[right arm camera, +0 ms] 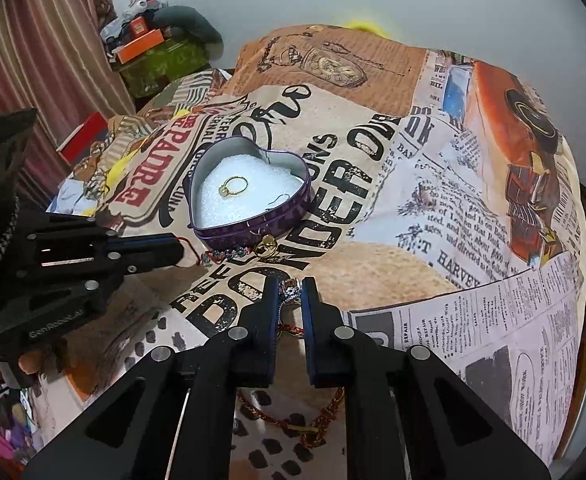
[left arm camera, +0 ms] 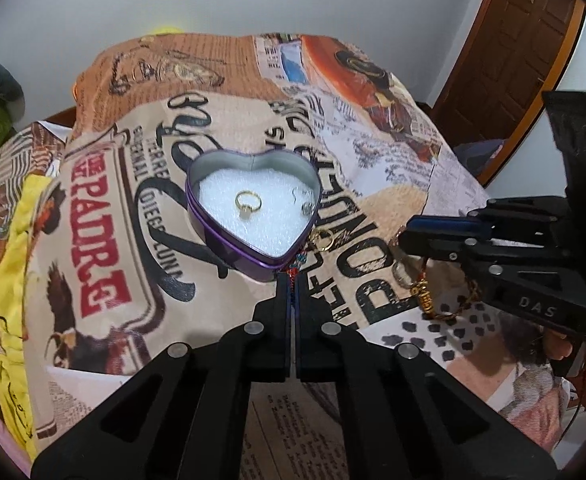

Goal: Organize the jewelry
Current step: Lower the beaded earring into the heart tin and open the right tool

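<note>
A purple heart-shaped tin [left arm camera: 229, 254] [right arm camera: 293, 216] with white foam lining holds a gold ring [left arm camera: 248, 202] [right arm camera: 232, 185] and a silver earring [left arm camera: 306, 205]. My left gripper [left arm camera: 292, 278] [right arm camera: 181, 250] is shut on a red beaded bracelet [left arm camera: 294, 270] [right arm camera: 223, 256] beside the tin's near tip. A second gold ring [left arm camera: 322, 238] [right arm camera: 267, 245] lies beside the tin. My right gripper [right arm camera: 291, 290] [left arm camera: 403, 240] is shut on a silver stone ring [right arm camera: 290, 293]. A red-and-gold cord bracelet [right arm camera: 293, 420] [left arm camera: 445, 304] lies under it.
Everything rests on a bed covered by a newspaper-print cloth [right arm camera: 433, 184] [left arm camera: 113, 200]. A yellow cloth [left arm camera: 13, 280] lies at the left. Boxes and clutter [right arm camera: 153, 52] stand by a striped curtain. A wooden door [left arm camera: 513, 60] is at the right.
</note>
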`<action>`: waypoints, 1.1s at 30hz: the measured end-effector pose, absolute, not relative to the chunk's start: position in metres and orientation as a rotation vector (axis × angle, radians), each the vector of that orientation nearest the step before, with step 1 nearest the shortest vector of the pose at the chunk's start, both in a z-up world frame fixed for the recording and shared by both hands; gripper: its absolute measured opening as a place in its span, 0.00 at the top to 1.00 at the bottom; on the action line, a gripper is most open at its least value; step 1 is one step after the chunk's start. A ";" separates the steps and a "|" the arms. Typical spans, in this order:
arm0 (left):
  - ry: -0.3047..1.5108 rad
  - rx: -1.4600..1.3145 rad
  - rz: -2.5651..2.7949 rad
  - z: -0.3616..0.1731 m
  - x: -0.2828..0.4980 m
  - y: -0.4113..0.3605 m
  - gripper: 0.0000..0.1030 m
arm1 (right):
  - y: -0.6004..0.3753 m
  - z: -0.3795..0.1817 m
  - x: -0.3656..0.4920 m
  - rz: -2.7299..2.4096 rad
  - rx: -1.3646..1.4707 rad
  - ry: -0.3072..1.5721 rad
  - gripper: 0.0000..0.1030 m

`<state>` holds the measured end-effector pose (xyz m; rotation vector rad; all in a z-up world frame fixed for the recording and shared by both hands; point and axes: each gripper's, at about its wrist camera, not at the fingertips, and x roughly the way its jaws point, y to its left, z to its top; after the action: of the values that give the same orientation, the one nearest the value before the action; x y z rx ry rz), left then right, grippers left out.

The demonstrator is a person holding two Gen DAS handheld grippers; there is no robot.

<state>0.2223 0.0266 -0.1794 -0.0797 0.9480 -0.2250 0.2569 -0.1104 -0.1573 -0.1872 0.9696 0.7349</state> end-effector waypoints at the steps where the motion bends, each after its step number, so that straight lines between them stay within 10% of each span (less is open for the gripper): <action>1: 0.938 -0.082 -0.225 -0.175 0.221 0.027 1.00 | -0.111 -0.156 0.257 0.732 -0.182 0.968 0.90; 33: 0.701 -0.116 -0.175 -0.076 0.219 0.047 1.00 | -0.117 -0.081 0.260 0.715 -0.083 0.791 0.90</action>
<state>0.2190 0.0465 -0.0757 -0.1164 0.7008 -0.1752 0.2604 -0.1169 -0.0813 -0.0827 0.7913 0.7150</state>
